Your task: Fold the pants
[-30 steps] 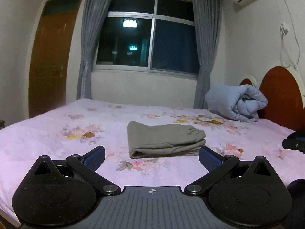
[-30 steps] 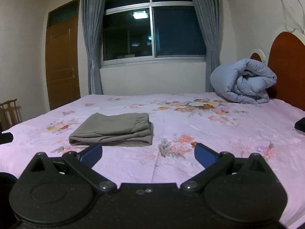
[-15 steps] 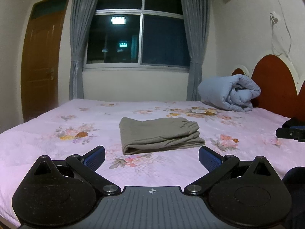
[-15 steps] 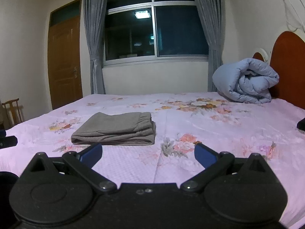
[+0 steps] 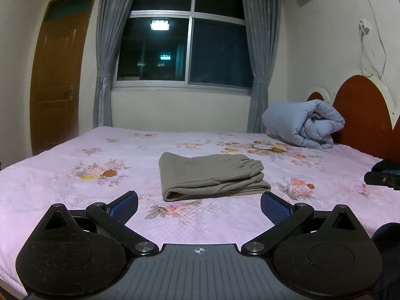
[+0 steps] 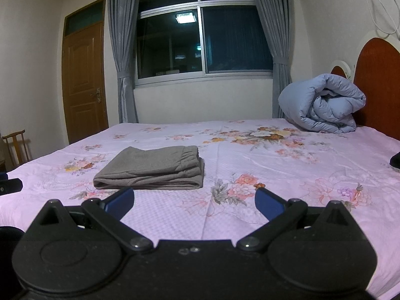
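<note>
Through the left wrist camera I see my left gripper [image 5: 199, 206] spread wide and empty, the folded grey-brown cotton pants [image 5: 212, 176] just ahead on the pink floral bedsheet [image 5: 75, 175], while through the right wrist camera my right gripper [image 6: 193, 201] likewise gapes empty, the pants [image 6: 152, 168] ahead-left.

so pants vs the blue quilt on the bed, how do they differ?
The pants are grey-brown, folded flat into a low stack mid-bed. The quilt is light blue, puffy, rolled into a tall bundle against the headboard. Both rest on the floral sheet, untouched by either gripper.
</note>
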Tool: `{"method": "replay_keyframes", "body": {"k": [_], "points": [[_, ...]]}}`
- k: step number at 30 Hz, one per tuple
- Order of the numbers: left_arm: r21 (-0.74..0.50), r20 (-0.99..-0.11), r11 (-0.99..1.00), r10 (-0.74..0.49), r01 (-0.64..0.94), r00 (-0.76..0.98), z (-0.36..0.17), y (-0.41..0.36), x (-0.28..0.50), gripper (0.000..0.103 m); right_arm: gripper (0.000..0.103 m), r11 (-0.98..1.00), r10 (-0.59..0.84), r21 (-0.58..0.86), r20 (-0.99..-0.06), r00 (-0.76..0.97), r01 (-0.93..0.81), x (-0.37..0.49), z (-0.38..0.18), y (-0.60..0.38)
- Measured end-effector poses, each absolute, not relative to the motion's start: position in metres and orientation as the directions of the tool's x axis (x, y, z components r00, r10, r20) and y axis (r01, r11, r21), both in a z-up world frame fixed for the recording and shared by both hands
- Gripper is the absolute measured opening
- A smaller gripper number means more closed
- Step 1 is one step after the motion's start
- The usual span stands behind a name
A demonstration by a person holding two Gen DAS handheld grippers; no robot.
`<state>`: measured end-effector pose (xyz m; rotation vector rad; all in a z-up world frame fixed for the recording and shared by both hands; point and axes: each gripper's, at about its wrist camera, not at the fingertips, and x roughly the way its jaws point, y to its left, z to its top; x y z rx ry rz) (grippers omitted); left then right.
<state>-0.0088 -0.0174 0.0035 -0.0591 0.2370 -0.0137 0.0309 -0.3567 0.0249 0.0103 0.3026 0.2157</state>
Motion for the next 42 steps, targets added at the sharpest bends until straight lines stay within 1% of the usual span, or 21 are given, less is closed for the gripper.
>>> {"method": "replay_keyframes", "body": {"k": [35, 38, 40, 42], "points": [[-0.05, -0.244, 0.999, -0.026, 0.014, 0.969, 0.0024, -0.0182, -0.0057, 0.103, 0.097, 0.977, 0.214, 0.046, -0.297, 0.931, -0.21, 0.0311, 0.0247, -0.3558], [-0.046, -0.242, 0.999, -0.01, -0.001, 0.97, 0.0027, -0.0172, -0.0052, 0.103, 0.097, 0.977, 0.214, 0.046, -0.297, 0.931, -0.21, 0.031, 0.0248, -0.3558], [-0.051, -0.232, 0.999, 0.0, -0.012, 0.973, 0.0024, -0.0149, -0.0058, 0.103, 0.097, 0.977, 0.214, 0.046, -0.297, 0.931, -0.21, 0.0311, 0.0249, -0.3559], [-0.084, -0.217, 0.996, -0.034, 0.016, 0.976, 0.0022, -0.0099, -0.0076, 0.103, 0.097, 0.977, 0.214, 0.046, -0.297, 0.931, -0.21, 0.031, 0.0249, -0.3558]]}}
